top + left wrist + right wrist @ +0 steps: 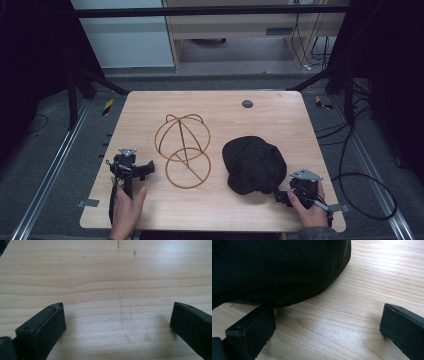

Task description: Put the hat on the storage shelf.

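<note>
A black cap [254,164] lies on the right half of the wooden table [270,117]. Left of it stands a wire hat stand [183,150], a round cage on a ring base. My right gripper [284,194] rests at the cap's near right edge, held by a hand. In the right gripper view it [328,322] is open, and its left jaw tip touches the brim of the cap [274,267] from beneath. My left gripper [136,171] sits left of the stand. Its jaws [117,320] stand open over bare wood.
A small dark round disc [247,104] sits near the table's far edge. Metal rails and cables [360,190] run on the floor to the right. Black frame struts stand at both far corners.
</note>
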